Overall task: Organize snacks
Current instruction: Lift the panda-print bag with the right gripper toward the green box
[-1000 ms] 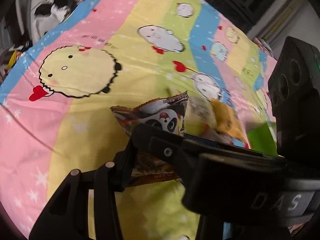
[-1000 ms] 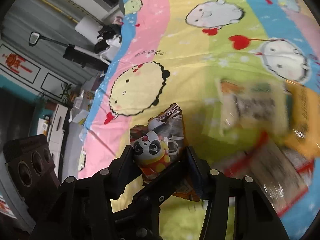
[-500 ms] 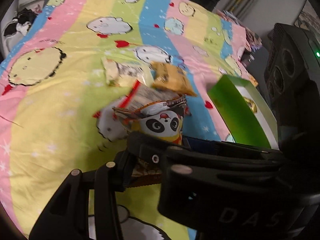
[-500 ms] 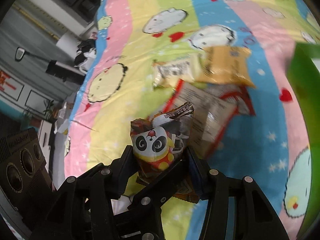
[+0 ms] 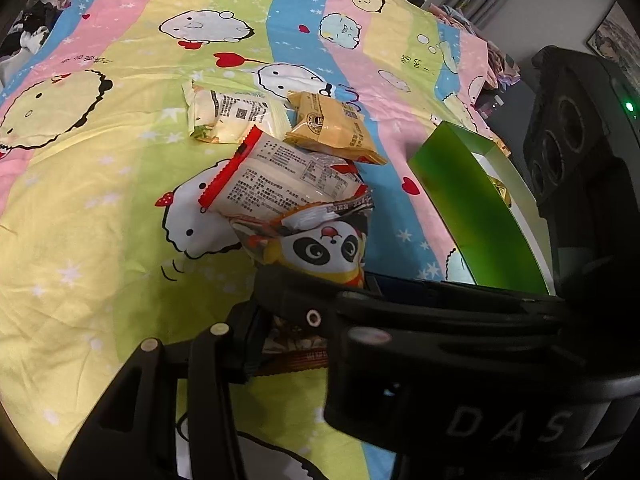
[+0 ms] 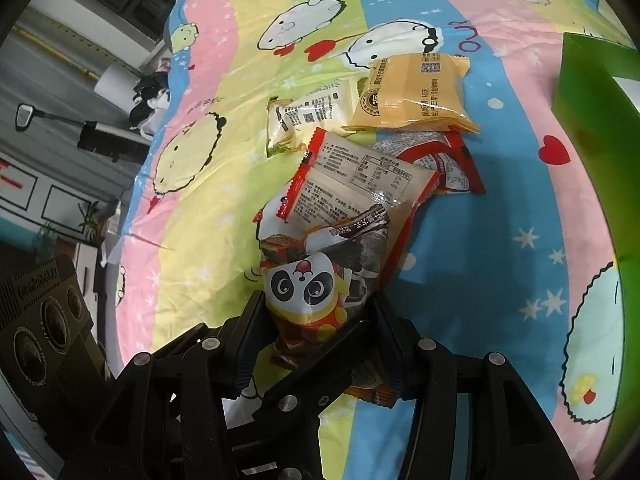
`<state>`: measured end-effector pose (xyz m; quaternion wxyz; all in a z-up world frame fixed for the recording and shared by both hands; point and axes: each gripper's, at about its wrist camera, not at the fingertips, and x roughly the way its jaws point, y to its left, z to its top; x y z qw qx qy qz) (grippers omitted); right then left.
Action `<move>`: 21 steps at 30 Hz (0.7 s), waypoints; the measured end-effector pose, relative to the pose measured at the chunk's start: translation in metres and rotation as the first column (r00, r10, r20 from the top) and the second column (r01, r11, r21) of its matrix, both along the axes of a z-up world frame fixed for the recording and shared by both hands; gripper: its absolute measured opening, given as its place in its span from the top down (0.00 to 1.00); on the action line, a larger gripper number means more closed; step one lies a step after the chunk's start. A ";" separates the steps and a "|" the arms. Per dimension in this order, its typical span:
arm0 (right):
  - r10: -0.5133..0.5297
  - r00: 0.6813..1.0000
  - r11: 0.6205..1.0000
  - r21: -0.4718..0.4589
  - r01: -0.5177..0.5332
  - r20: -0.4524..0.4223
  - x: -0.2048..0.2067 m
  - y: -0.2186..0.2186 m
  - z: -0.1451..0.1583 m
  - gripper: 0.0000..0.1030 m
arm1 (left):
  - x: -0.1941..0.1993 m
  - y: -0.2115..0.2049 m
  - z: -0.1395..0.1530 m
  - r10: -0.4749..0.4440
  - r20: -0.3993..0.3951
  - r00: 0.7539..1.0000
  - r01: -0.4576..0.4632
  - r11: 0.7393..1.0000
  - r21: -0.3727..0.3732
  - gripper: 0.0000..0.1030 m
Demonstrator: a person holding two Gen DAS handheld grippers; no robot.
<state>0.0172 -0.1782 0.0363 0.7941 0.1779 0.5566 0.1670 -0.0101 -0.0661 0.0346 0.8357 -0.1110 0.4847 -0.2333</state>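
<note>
Right tongs are clenched on the glossy panda-printed snack packet, which stands upright between the two black fingers and is lifted above the bed. Left tongs are close beside it; in the left wrist view the right device crosses in front of them and hides one finger, so I cannot tell if they are released or also pressing the lower edge of the same packet.

My judgement is that the step in hand is the carrying of this packet toward the green cardboard box, which stands open to the right. The next move calls for a swing to the right over the box wall, then lowering and releasing inside. The packet is soft and puffy, so it may catch on the rim.

Just beyond the held packet, a white plastic packet with red crimped edges lies printed side up on the striped cartoon bedsheet. A second red and white wrapper shows from under it. Farther away lie a yellow-orange pillow packet and, touching its left side, a pale cream packet with a green corner. These four are not yet sorted.

Inside the box, I can see only a small gold-coloured thing near the white inner wall; the rest is hidden.
</note>
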 end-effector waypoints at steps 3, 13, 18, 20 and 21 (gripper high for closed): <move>0.001 1.000 1.000 0.005 -0.001 -0.007 0.001 -0.001 -0.003 0.47 | 0.001 0.001 -0.002 -0.003 -0.001 1.000 0.003 1.000 -0.009 0.56; 0.001 1.000 1.000 0.009 -0.001 -0.017 0.003 -0.004 -0.009 0.51 | 0.001 -0.001 -0.003 -0.002 0.009 1.000 0.002 1.000 0.008 0.54; 0.015 0.998 1.000 0.023 -0.016 0.054 -0.003 -0.004 0.005 0.52 | -0.004 -0.001 0.012 0.005 0.078 0.997 -0.007 1.000 0.024 0.55; 0.017 0.996 0.999 0.032 -0.020 0.085 -0.006 -0.004 0.014 0.52 | -0.008 -0.001 0.020 0.015 0.111 0.994 -0.018 1.000 0.024 0.55; 0.019 0.995 0.999 0.032 -0.022 0.097 -0.007 -0.004 0.017 0.52 | -0.010 0.000 0.025 0.024 0.126 0.992 -0.027 0.999 0.024 0.55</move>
